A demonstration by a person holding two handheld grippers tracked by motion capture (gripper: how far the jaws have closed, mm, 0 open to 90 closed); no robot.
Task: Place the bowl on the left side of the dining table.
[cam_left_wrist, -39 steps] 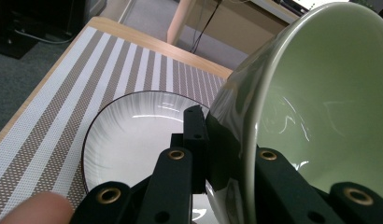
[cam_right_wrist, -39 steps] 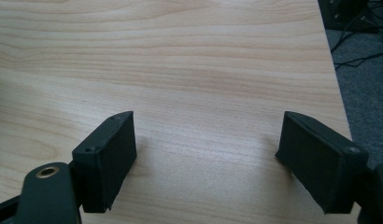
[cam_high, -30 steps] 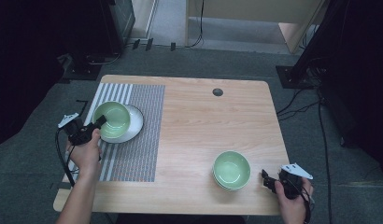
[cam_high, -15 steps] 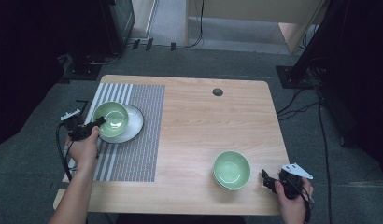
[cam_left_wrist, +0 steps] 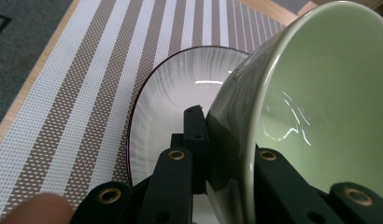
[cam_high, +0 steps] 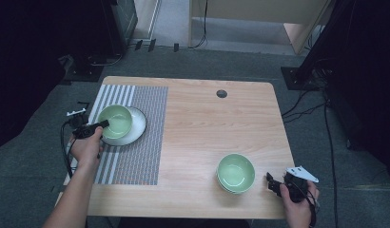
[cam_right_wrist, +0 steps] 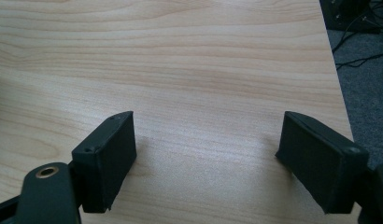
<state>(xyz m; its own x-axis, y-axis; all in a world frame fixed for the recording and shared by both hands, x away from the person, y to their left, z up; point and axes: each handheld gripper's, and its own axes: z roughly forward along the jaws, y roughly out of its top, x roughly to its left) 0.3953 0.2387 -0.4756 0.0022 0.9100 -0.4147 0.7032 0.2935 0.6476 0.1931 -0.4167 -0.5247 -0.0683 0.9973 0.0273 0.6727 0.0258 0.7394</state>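
Note:
My left gripper (cam_high: 100, 126) is shut on the near rim of a pale green bowl (cam_high: 115, 119). One jaw is outside the wall and the other inside. The bowl is over a white plate (cam_high: 137, 129) on the striped placemat (cam_high: 136, 156). In the left gripper view the bowl (cam_left_wrist: 320, 93) tilts above the plate (cam_left_wrist: 180, 93), with the left gripper (cam_left_wrist: 229, 140) clamped on its wall. A second green bowl (cam_high: 236, 172) stands on the table at the front right. My right gripper (cam_high: 274, 184) rests open just right of it, and its jaws (cam_right_wrist: 208, 154) hold nothing over bare wood.
A small black round grommet (cam_high: 221, 93) sits in the wooden table (cam_high: 207, 123) near its far edge. The table's right edge (cam_right_wrist: 336, 70) runs close to my right gripper, with cables on the grey floor beyond.
My left hand has shifted slightly with the green bowl, settling lower over the plate. The right hand and the second bowl have stayed put.

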